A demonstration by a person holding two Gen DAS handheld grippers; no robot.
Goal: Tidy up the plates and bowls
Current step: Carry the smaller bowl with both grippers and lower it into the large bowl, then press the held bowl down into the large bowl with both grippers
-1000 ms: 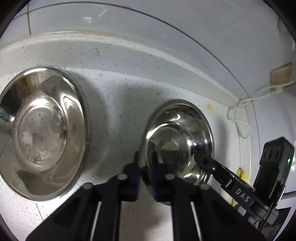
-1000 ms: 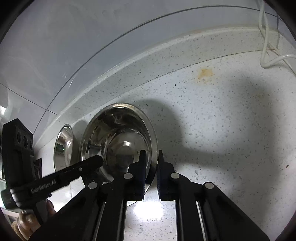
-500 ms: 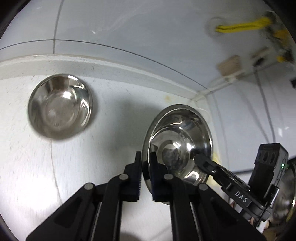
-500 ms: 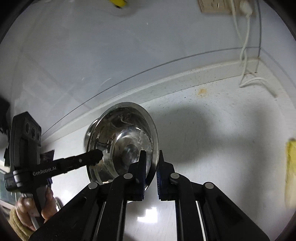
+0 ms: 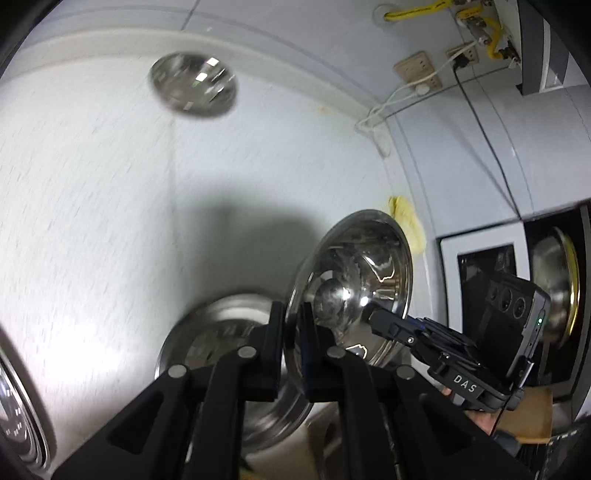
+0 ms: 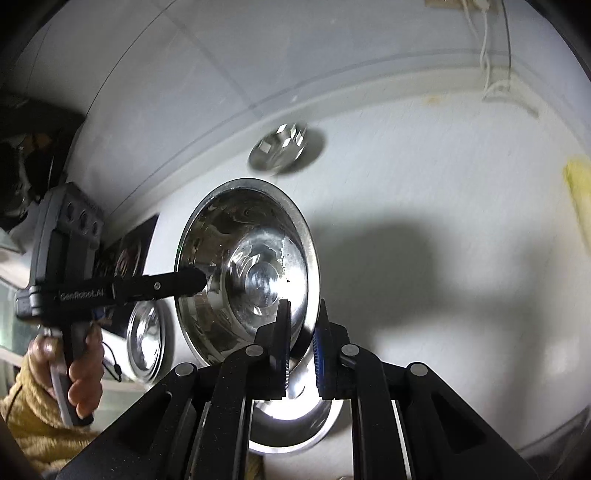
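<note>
Two tongs, left tongs and right tongs, we hold clamped on opposite rims of one steel bowl, sharing its weight so it rides tilted above the tabletop. Below waits a larger steel bowl, likely its nest; a small bowl sits far off.

A kitchen — speckled stone counter, steel bowls about, wall sockets, yellow gas pipe.

Wrist cameras downward (shared bowl)
</note>
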